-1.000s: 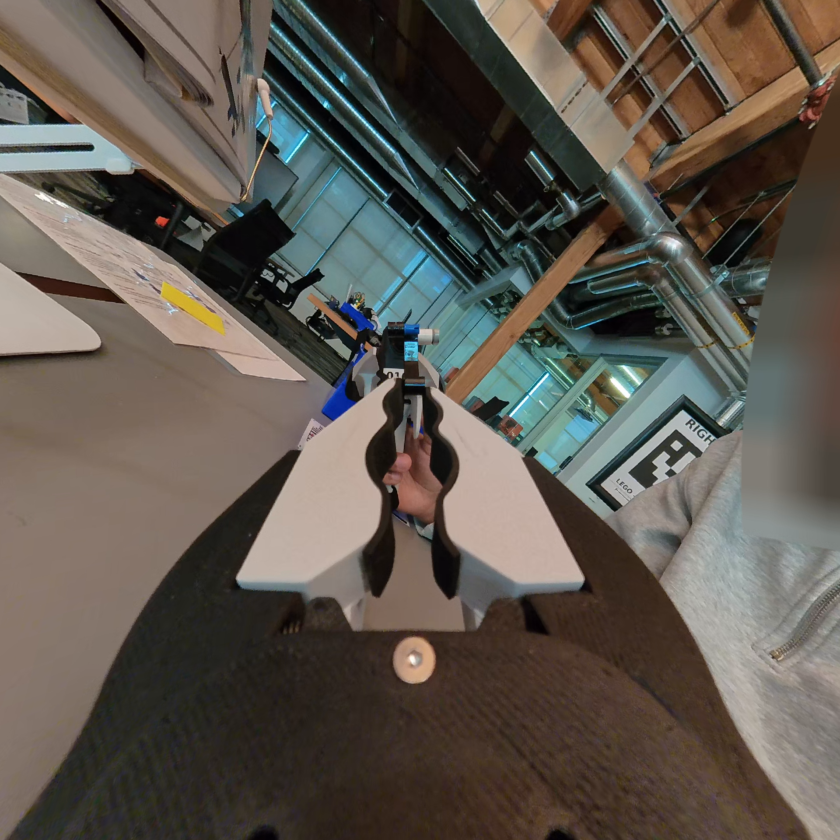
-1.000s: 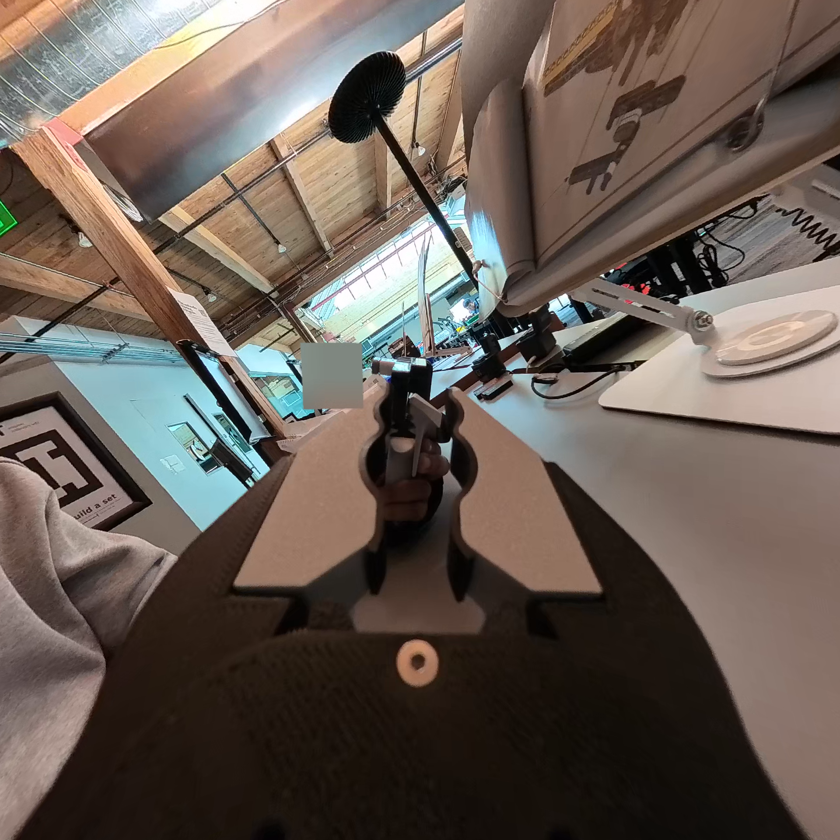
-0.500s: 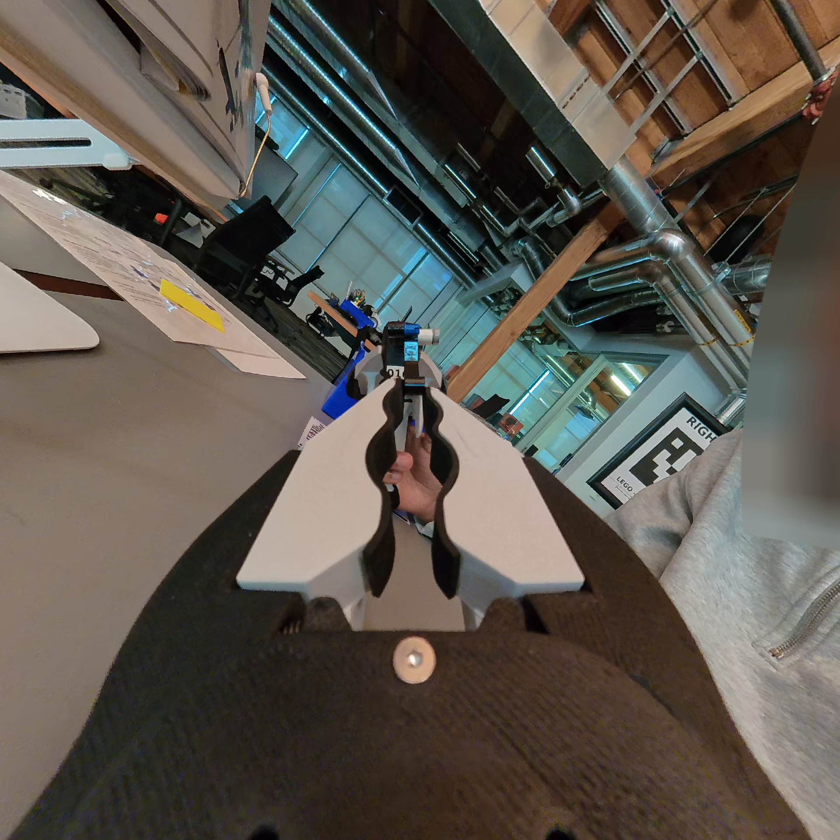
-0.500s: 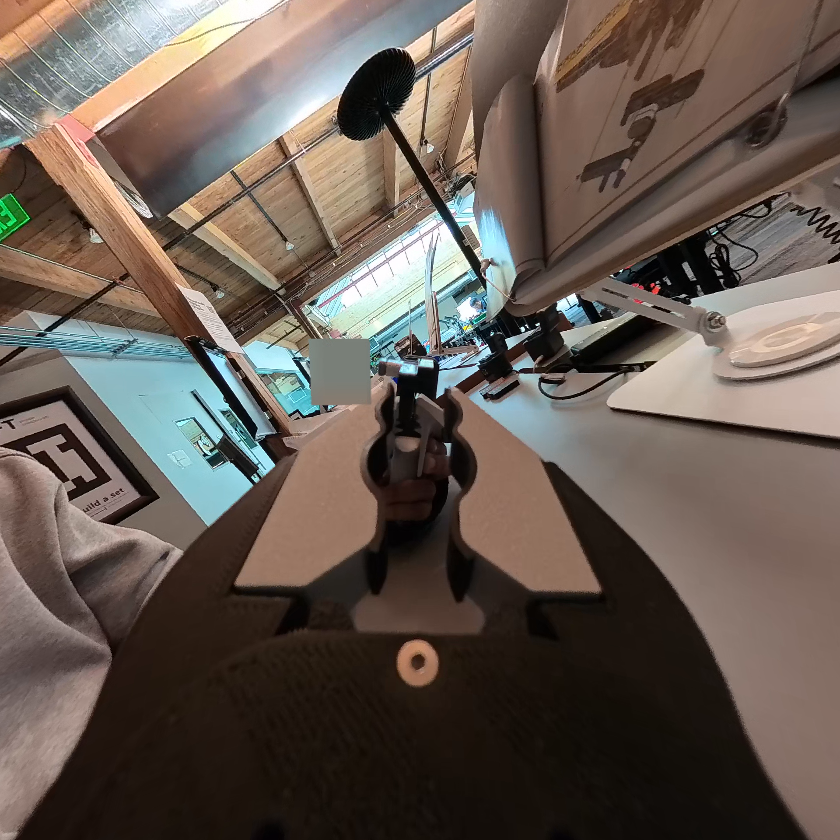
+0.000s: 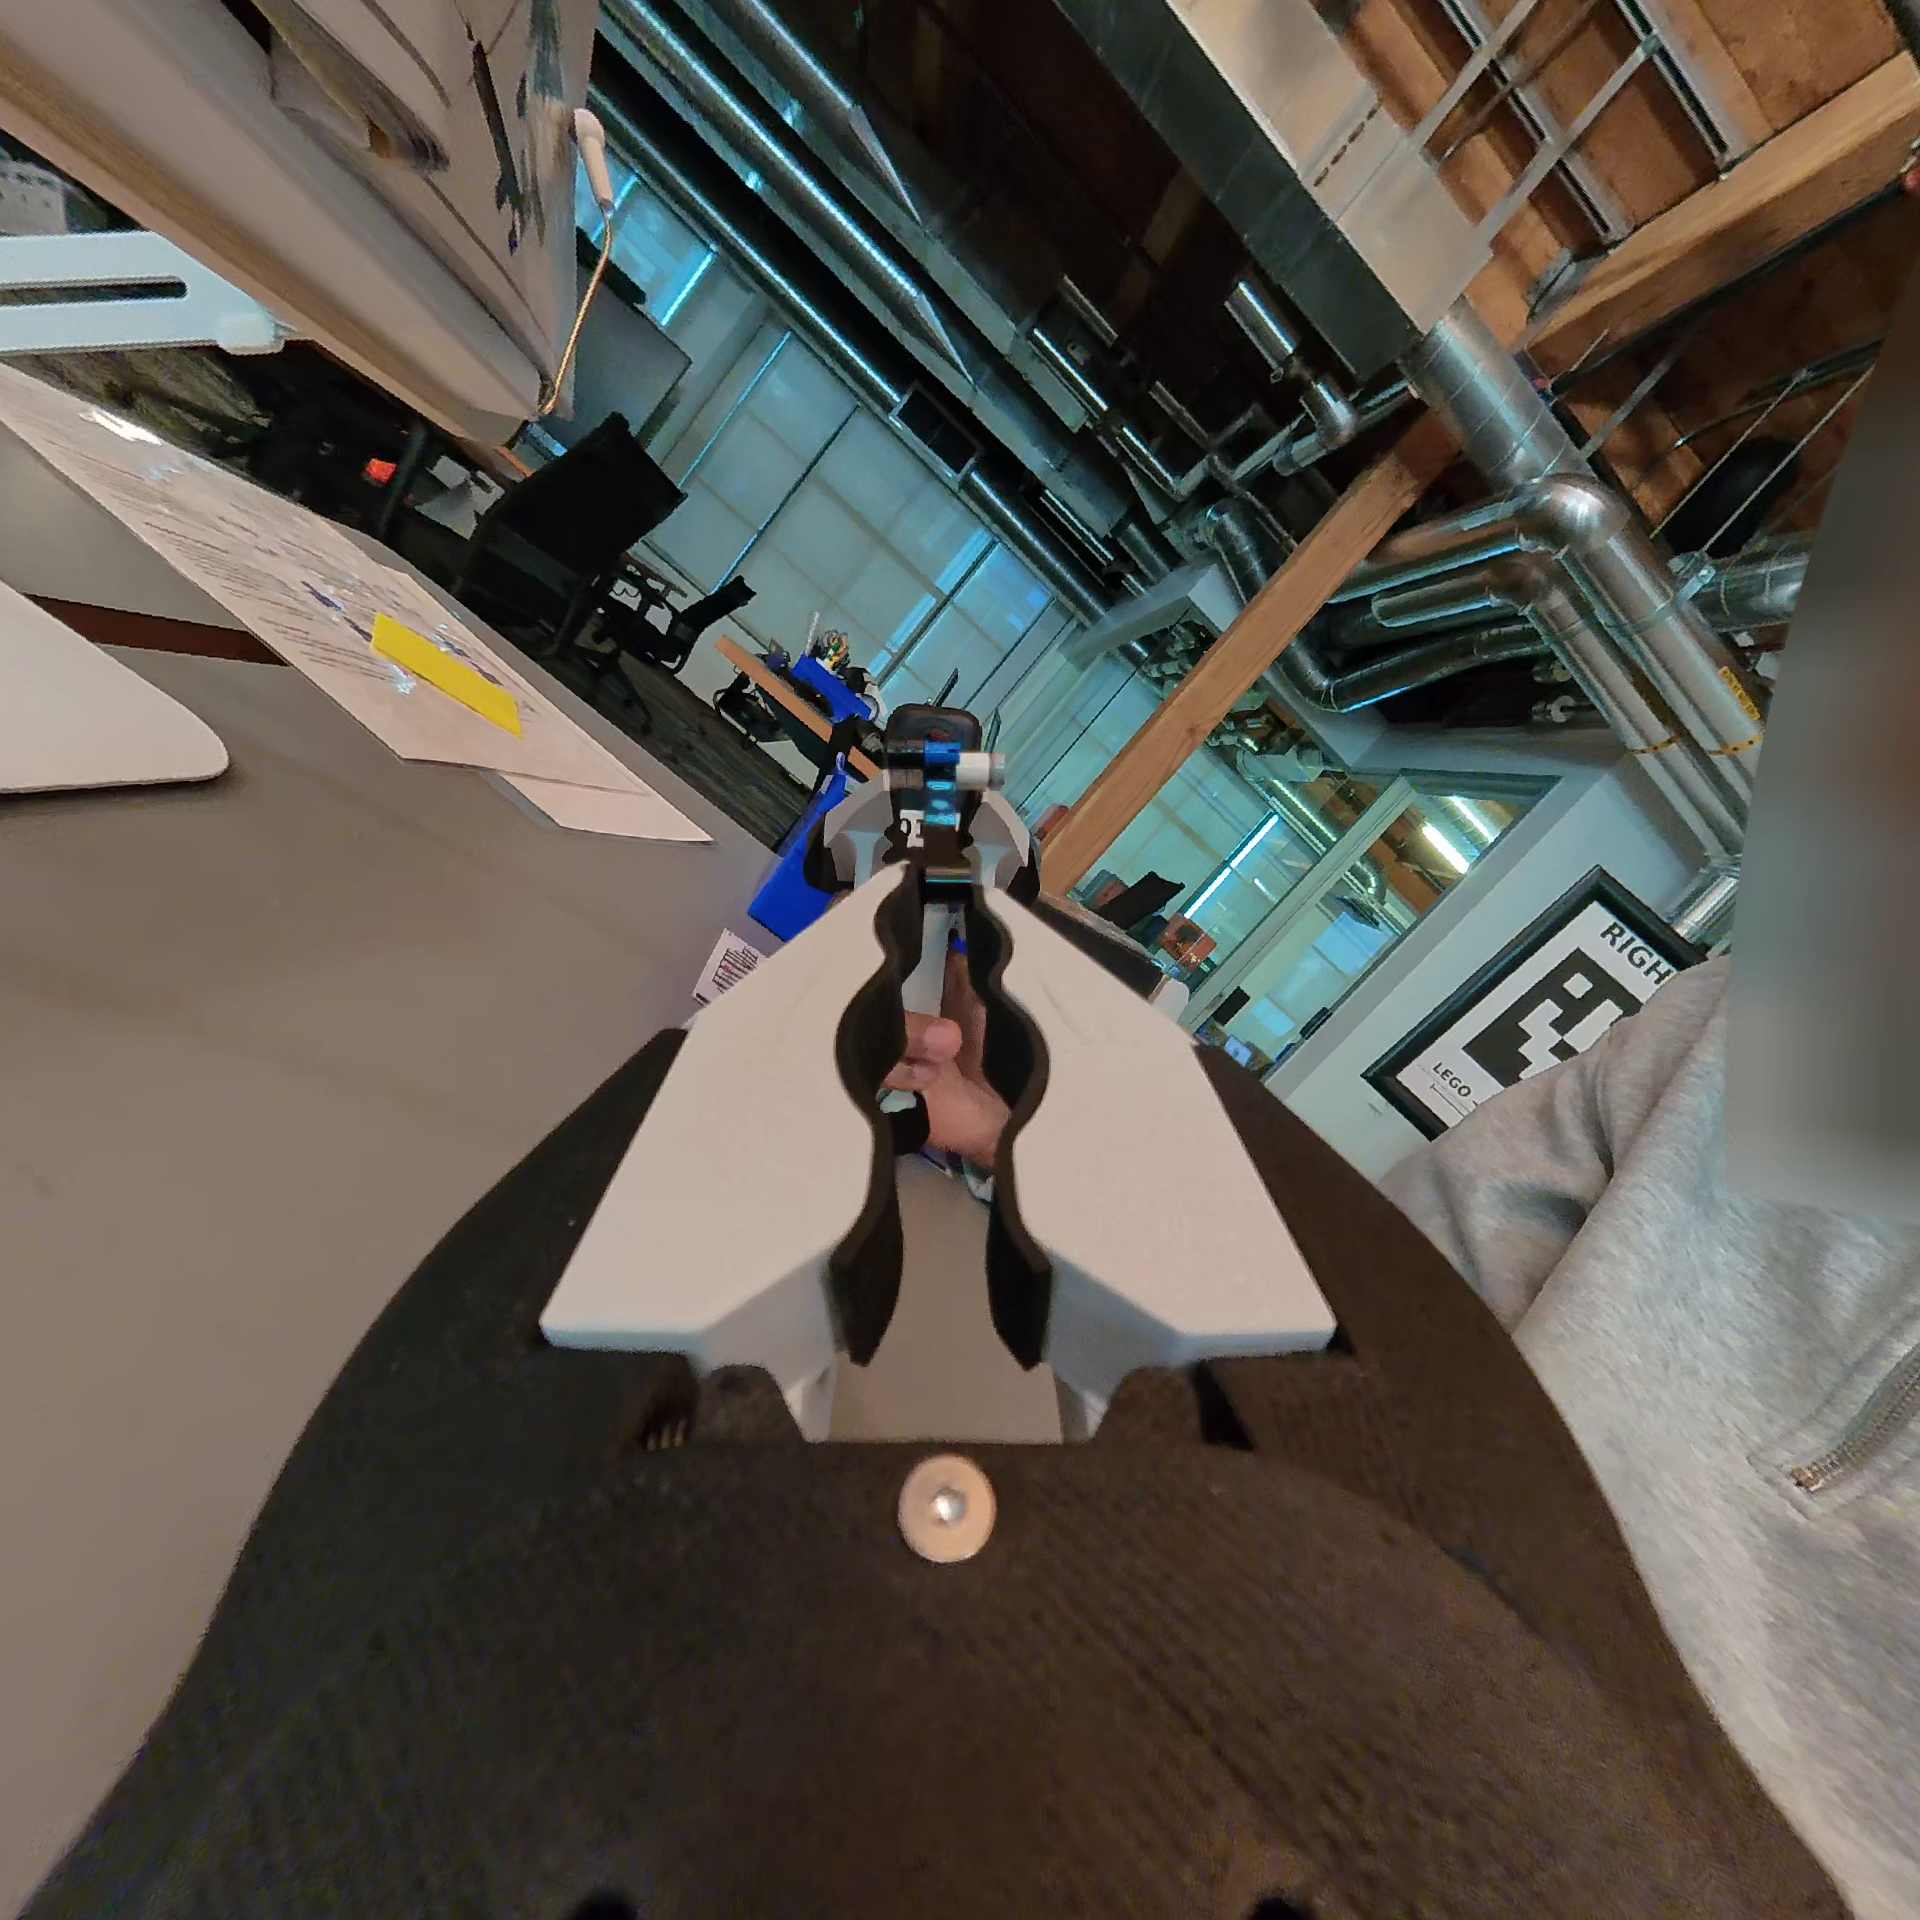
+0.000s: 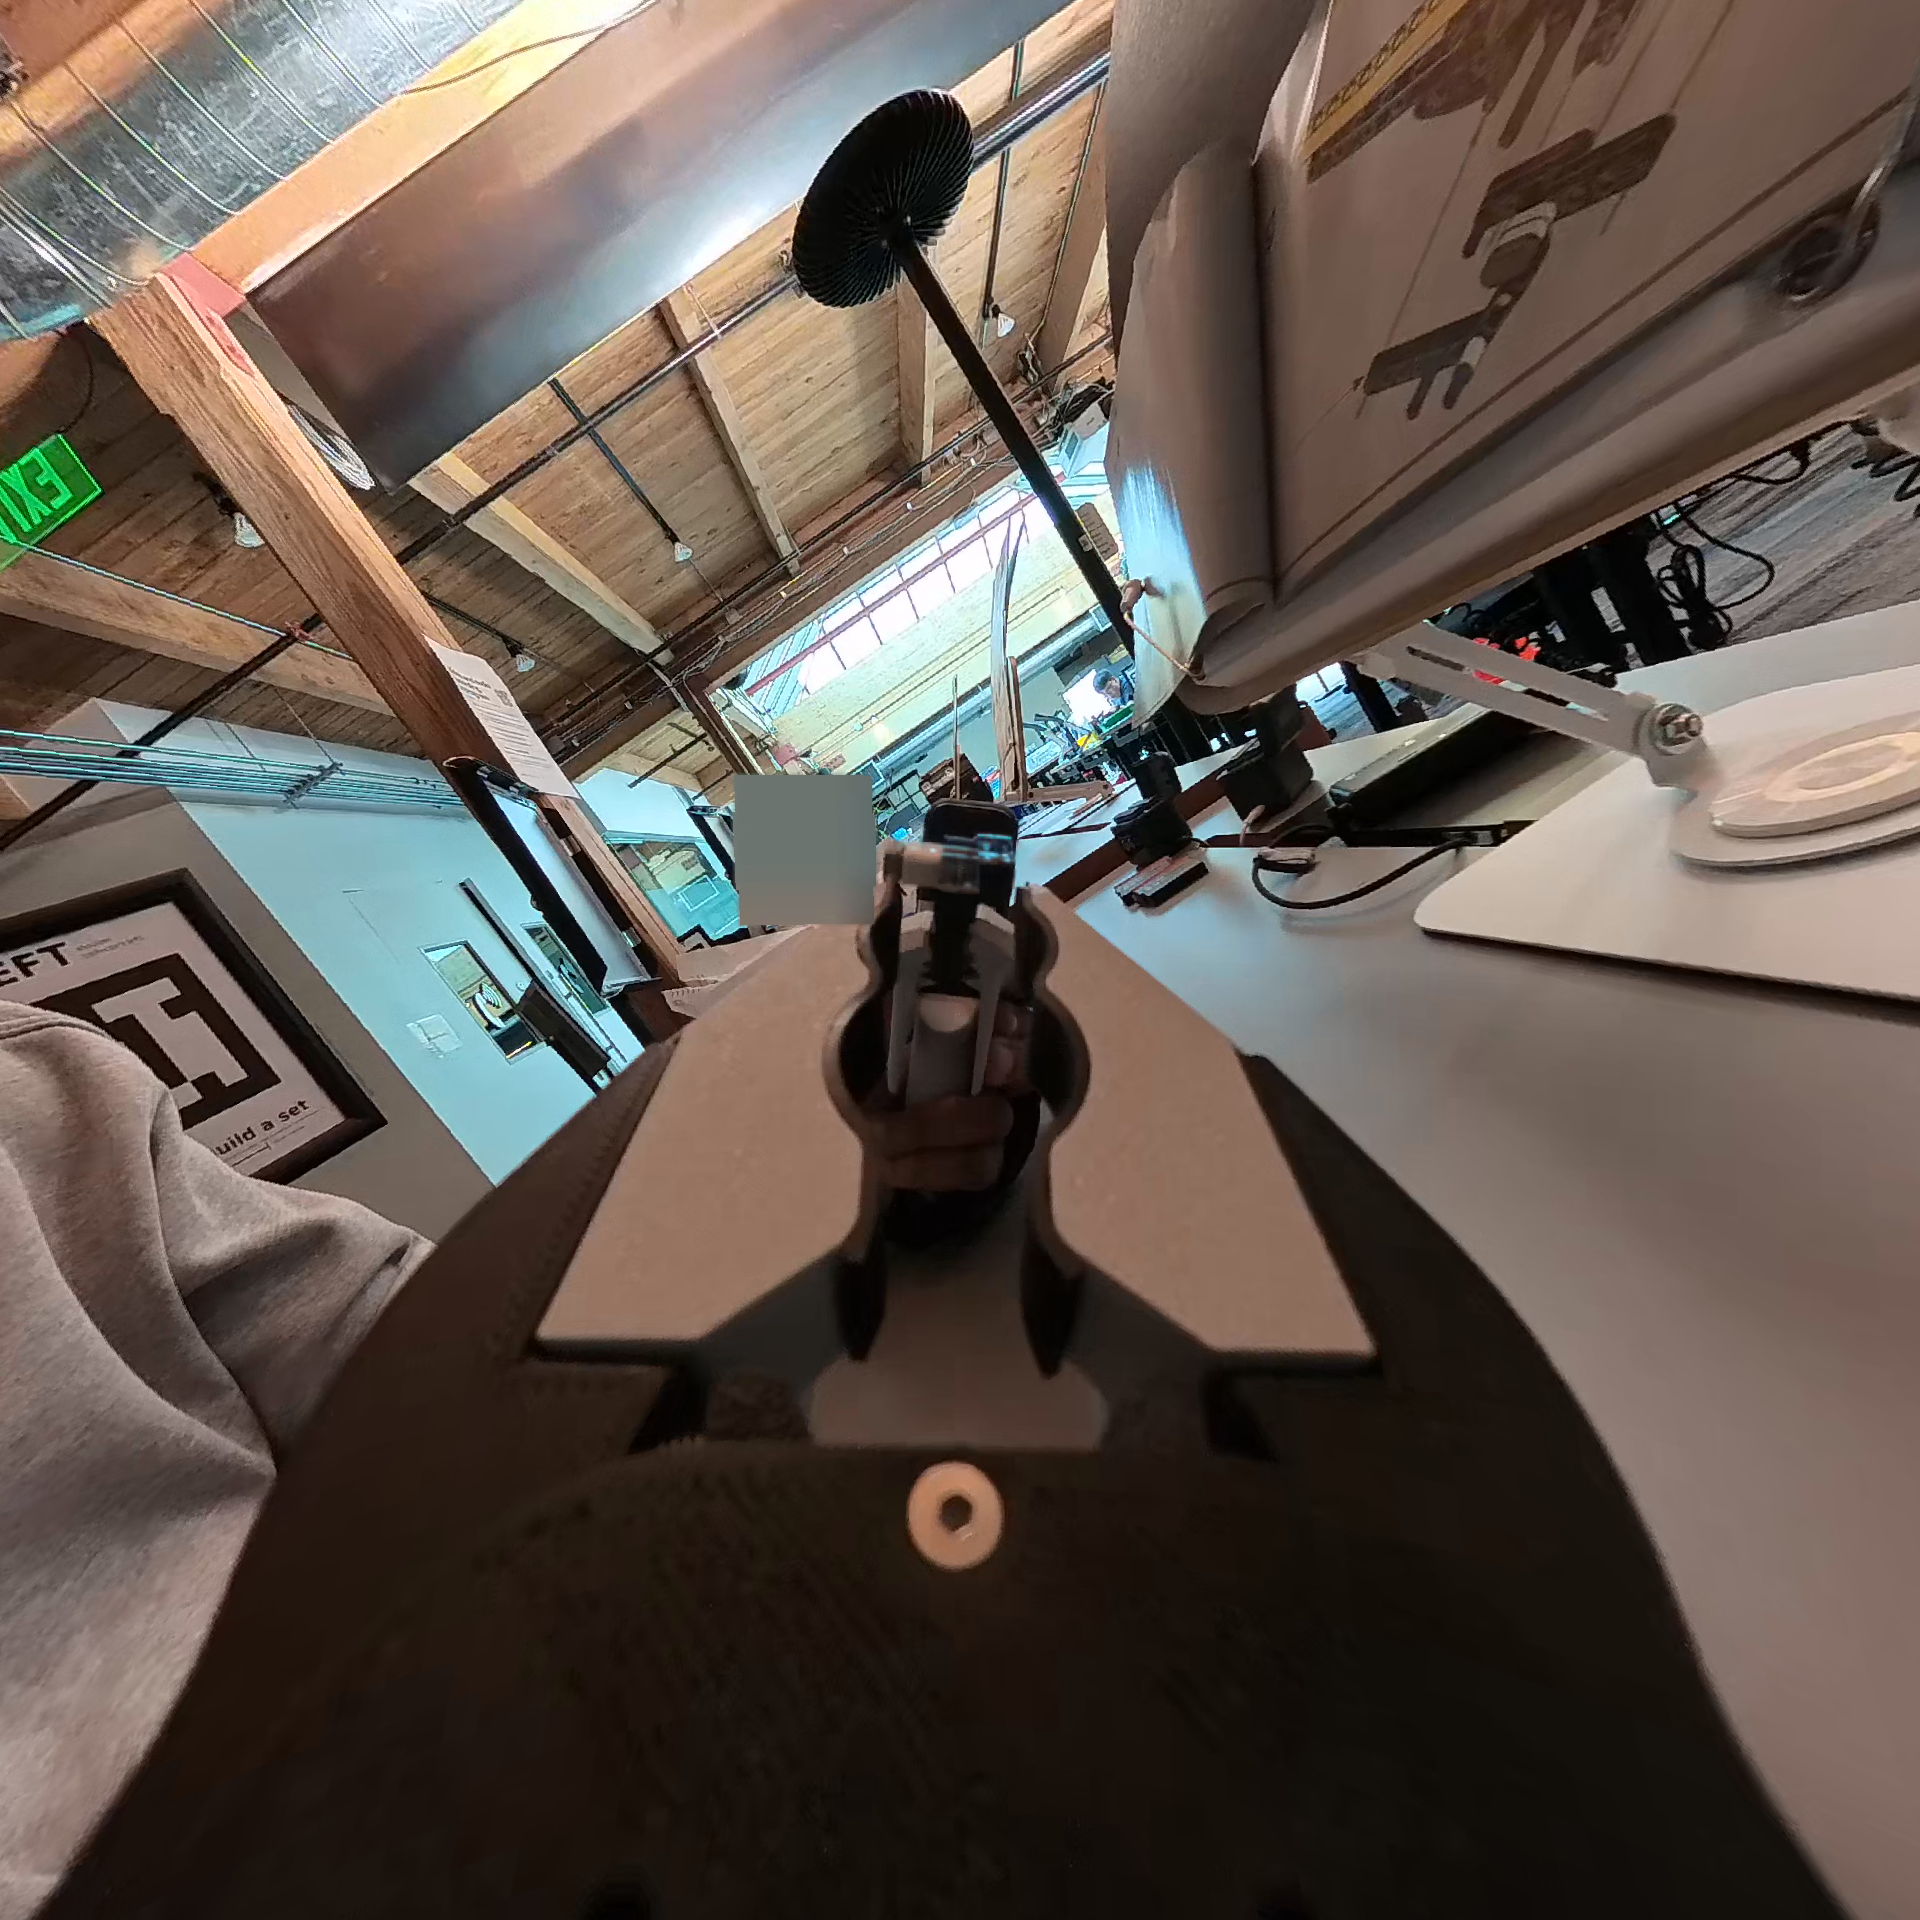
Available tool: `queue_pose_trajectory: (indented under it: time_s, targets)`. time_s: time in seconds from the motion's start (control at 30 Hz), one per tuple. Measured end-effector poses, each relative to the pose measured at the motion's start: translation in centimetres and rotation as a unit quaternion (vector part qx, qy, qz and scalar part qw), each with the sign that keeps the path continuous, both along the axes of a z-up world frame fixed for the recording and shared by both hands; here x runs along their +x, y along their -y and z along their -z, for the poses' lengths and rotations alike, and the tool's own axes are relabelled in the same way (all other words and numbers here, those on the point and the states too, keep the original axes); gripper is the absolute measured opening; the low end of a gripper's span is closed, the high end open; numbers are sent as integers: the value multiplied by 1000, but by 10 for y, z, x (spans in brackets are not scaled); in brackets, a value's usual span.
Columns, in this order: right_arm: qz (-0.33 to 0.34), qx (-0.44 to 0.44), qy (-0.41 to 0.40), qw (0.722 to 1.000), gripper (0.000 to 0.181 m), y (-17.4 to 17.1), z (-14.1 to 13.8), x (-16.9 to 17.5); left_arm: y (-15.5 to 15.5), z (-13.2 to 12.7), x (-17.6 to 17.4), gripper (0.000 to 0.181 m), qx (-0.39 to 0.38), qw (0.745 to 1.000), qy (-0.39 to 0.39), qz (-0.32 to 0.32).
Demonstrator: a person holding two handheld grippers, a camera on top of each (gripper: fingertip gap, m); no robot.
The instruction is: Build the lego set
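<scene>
A small lego assembly [image 5: 937, 767] of black, blue and white pieces is held in the air between my two grippers, which face each other tip to tip. My left gripper [image 5: 940, 885] is shut on its lower end. In the right wrist view the assembly [image 6: 964, 844] shows as a black block with a clear piece on its left. My right gripper [image 6: 952, 906] is shut on it. Each view shows the other gripper's grey fingers [image 5: 868, 842] [image 6: 940, 1023] just behind the assembly, and a hand [image 5: 951, 1086] through the gap.
The grey table [image 5: 260, 987] lies below both grippers. A white stand base [image 6: 1662, 904] holds an instruction booklet [image 6: 1507, 260] above the table. Papers with a yellow patch [image 5: 447, 675] lie at the far edge. A grey sleeve [image 6: 125, 1299] is close beside me. About 8 centimeters separates my left fingertips from my right.
Both grippers stay closed together on the assembly. The right wrist view has tilted a little, and the clear piece on the assembly now shows more plainly.
</scene>
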State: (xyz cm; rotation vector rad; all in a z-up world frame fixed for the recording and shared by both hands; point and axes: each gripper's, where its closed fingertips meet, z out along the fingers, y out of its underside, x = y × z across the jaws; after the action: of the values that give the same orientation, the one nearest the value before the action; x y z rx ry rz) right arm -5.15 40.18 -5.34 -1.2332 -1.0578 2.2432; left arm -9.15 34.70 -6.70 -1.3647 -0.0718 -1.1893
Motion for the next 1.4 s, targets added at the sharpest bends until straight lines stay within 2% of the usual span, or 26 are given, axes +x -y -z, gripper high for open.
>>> queue_pose_trajectory:
  time_s: [0.23, 1.03, 1.07, 1.23, 1.4]
  targets:
    - [-8, 9, 0, 1000, 11, 4, 1, 0, -1, 3, 4, 5, -6, 1000, -17, 2]
    - [-15, 13, -5, 1000, 5, 7, 0, 1, -2, 3, 5, 5, -3, 1000, -25, 0]
    - [-14, 15, -7, 1000, 5, 7, 0, 1, -2, 3, 5, 7, -4, 1000, -24, -2]
    - [4, 34, -10, 999, 5, 4, 0, 2, -8, 7, -9, 36, -23, 998, -29, -55]
    - [18, 51, -18, 998, 5, 3, -1, 3, -7, 3, -22, 42, -17, 997, -3, -81]
